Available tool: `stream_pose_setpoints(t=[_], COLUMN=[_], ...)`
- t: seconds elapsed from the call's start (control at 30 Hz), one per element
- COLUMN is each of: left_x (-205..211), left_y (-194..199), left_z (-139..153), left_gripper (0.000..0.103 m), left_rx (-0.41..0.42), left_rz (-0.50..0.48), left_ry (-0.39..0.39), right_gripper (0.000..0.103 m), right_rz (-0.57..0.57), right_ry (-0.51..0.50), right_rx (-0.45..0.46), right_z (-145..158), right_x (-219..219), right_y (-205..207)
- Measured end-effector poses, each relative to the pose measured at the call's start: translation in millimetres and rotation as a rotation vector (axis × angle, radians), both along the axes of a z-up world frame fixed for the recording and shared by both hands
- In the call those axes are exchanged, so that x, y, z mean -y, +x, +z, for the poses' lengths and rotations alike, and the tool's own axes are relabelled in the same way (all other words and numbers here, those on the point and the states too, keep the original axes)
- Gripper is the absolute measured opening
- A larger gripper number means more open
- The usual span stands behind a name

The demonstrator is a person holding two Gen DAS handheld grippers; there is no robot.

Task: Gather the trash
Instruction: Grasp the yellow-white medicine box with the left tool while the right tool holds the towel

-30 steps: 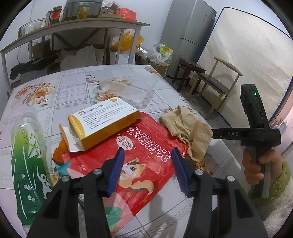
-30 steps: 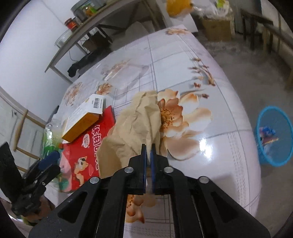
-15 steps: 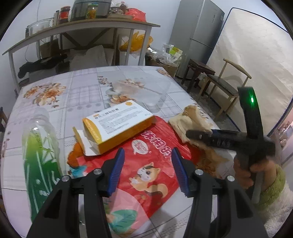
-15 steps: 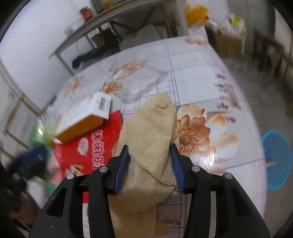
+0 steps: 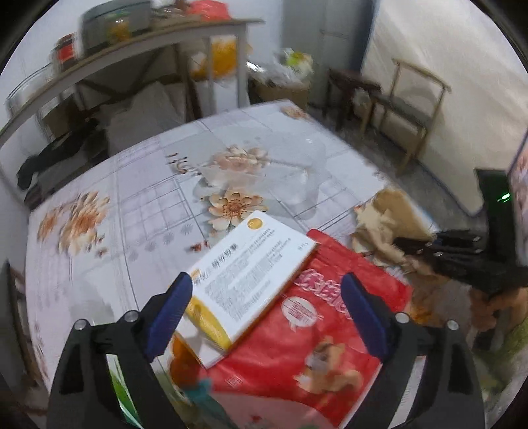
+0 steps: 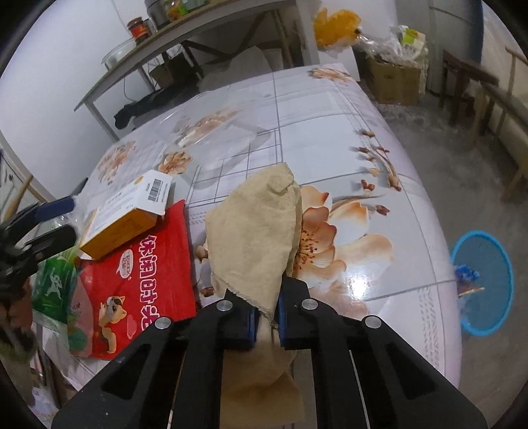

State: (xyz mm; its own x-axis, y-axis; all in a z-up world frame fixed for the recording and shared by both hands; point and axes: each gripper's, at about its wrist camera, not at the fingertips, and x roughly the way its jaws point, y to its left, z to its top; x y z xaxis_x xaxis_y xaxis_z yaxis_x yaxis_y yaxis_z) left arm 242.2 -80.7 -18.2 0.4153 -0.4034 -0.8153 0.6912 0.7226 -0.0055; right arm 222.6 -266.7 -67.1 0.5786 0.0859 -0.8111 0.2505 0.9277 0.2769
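My right gripper [image 6: 266,318] is shut on a crumpled tan paper napkin [image 6: 255,236] at the table's right side; the napkin also shows in the left wrist view [image 5: 384,221]. My left gripper [image 5: 265,315] is open wide above a white and yellow carton [image 5: 250,264], which rests on a red snack bag [image 5: 316,343]. The carton [image 6: 127,211] and the red bag [image 6: 142,283] lie left of the napkin. A green plastic bottle [image 6: 54,287] lies at the far left. A clear plastic wrapper [image 5: 280,168] lies farther back.
A blue mesh waste basket [image 6: 483,280] with some trash stands on the floor to the right of the flowered table [image 6: 346,132]. A shelf table [image 6: 198,29] with jars stands behind. A wooden chair [image 5: 415,102] and a cardboard box [image 6: 394,76] stand at the back right.
My right gripper opened, moved onto the napkin and has closed on it. My left gripper has moved forward over the carton and opened wider.
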Motion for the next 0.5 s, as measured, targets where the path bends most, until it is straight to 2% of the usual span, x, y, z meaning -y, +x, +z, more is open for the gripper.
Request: stream_pose_setpoints(t=[0.13, 0.23, 0.3, 0.4, 0.47, 0.5], left_x=[22.5, 30.7, 33.3, 35.2, 35.1, 34.1], left_y=[20.6, 33.1, 40.4, 39.6, 38.3, 37.6], left_z=[-17.5, -32.1, -37.6, -31.5, -23.3, -17.0], left_gripper=[0.095, 0.095, 0.093, 0.078, 0.058, 0.054], left_rx=[-0.004, -0.059, -0.102, -0.097, -0.105, -0.121], left_rz=[-0.116, -0.169, -0.165, -0.171, -0.160, -0.145], left_ry=[0.160, 0.221, 0.244, 0.248, 0.224, 0.200], right_gripper=[0.008, 0.008, 0.008, 0.008, 0.008, 0.008], right_rz=[0.001, 0.001, 0.001, 0.000, 0.000, -0.001], right_ry=[0.006, 0.016, 0.025, 0.029, 0.032, 0.033], right_rx=[0.005, 0.007, 0.008, 0.011, 0.013, 0.012], right_z=[0.1, 0.7, 0.0, -0.5, -0.7, -0.8], right_x=[1.3, 2.5, 3.1, 3.4, 4.3, 4.2], right_y=[-1.7, -1.7, -0.6, -1.3, -1.3, -1.4])
